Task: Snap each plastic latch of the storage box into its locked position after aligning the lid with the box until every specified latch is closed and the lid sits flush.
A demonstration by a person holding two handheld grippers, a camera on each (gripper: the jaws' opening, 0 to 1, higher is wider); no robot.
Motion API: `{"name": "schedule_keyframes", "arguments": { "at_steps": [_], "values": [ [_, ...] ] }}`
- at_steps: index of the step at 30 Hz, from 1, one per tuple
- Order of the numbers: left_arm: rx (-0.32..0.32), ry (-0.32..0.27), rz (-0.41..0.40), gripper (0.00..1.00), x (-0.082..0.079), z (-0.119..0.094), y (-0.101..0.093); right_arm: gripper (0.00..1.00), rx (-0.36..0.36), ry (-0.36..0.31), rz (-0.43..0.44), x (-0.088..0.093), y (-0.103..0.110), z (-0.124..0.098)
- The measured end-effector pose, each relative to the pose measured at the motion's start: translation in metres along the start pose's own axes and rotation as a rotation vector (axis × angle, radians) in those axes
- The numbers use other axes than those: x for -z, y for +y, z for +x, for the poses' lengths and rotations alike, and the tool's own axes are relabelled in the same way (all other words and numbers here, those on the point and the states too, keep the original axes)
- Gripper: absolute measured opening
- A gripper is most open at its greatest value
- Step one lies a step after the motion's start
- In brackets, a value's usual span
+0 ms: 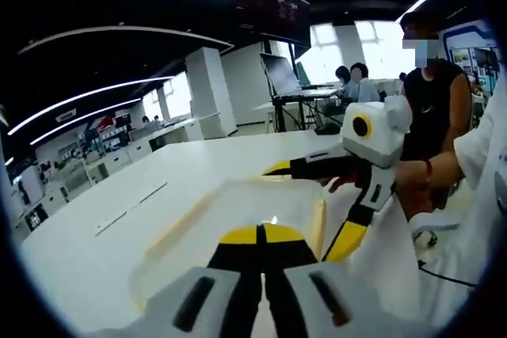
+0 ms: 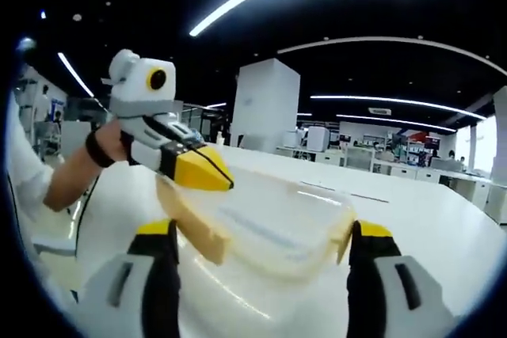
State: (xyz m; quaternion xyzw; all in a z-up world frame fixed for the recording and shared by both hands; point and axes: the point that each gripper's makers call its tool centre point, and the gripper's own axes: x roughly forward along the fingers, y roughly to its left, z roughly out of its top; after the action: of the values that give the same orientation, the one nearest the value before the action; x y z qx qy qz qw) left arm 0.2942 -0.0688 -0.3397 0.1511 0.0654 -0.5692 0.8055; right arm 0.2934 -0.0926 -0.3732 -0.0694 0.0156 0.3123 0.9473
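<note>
An open-plan office with ceiling light strips surrounds a long white table [image 2: 444, 219]. At lower centre of the right gripper view sits the clear storage box [image 2: 273, 231], lid on, a cream latch [image 2: 194, 223] sticking out at its left end, apparently unlocked. The left gripper [image 2: 214, 173], jaws clenched, touches the lid there. The right gripper [image 2: 261, 259] is spread, straddling the box. Latching seems mostly ahead.
</note>
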Motion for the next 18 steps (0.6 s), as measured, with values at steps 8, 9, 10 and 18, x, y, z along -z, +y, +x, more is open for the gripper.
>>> {"name": "schedule_keyframes", "arguments": {
  "at_steps": [8, 9, 10, 18],
  "values": [
    [-0.005, -0.006, -0.002, 0.0, 0.001, -0.003, 0.001, 0.82, -0.002, 0.037, 0.002, 0.0, 0.001, 0.002],
    [-0.005, -0.007, -0.001, 0.0, 0.001, -0.003, 0.001, 0.82, -0.003, 0.036, 0.003, 0.0, 0.001, 0.002],
    [-0.007, -0.004, -0.001, 0.0, 0.001, -0.003, 0.001, 0.82, -0.002, 0.031, 0.005, 0.0, 0.0, 0.002],
    [0.01, 0.034, 0.005, 0.0, 0.002, 0.003, -0.001, 0.75, -0.039, 0.036, 0.134, 0.014, 0.007, -0.001]
  ]
}}
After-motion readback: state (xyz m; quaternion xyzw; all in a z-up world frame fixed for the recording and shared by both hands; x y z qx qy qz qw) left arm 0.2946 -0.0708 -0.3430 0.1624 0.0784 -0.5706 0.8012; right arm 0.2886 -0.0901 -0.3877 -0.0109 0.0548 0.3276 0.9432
